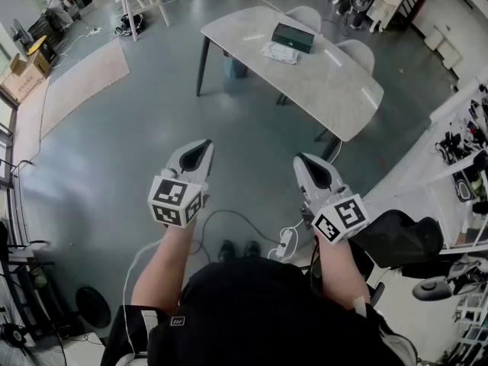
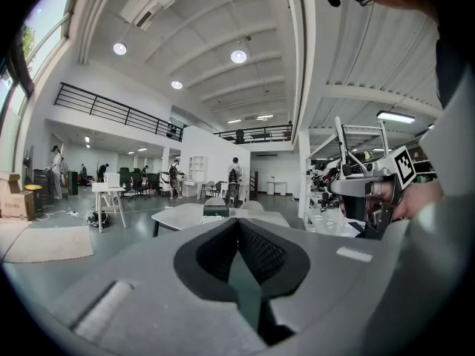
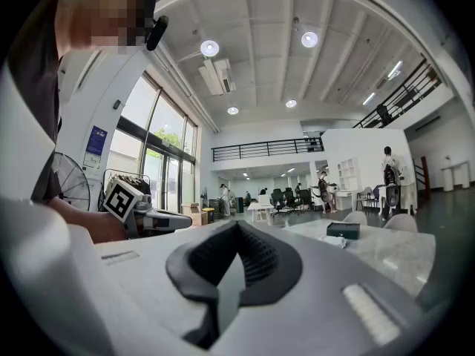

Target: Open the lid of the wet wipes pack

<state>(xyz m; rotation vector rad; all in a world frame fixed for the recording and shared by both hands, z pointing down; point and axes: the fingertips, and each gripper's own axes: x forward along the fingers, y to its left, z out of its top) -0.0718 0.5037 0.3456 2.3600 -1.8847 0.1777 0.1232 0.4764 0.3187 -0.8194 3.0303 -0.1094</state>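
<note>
The wet wipes pack [image 1: 280, 52] is a pale flat pack lying on the white table [image 1: 335, 86] far ahead, beside a dark green box [image 1: 293, 37]. In the right gripper view the wet wipes pack [image 3: 335, 241] and the dark green box [image 3: 342, 231] look small and distant. I hold both grippers up at chest height, well short of the table. My left gripper [image 1: 200, 148] has its jaws together with nothing between them, and so does my right gripper [image 1: 306, 162]. The left gripper [image 2: 237, 225] and the right gripper [image 3: 236, 228] both point roughly level toward the table.
Two pale chairs [image 1: 360, 52] stand behind the table. A white power strip [image 1: 287, 241] with cables lies on the grey floor by my feet. Shelving [image 1: 465, 151] and a black seat [image 1: 398, 238] crowd the right side. A beige rug [image 1: 84, 78] lies at the left.
</note>
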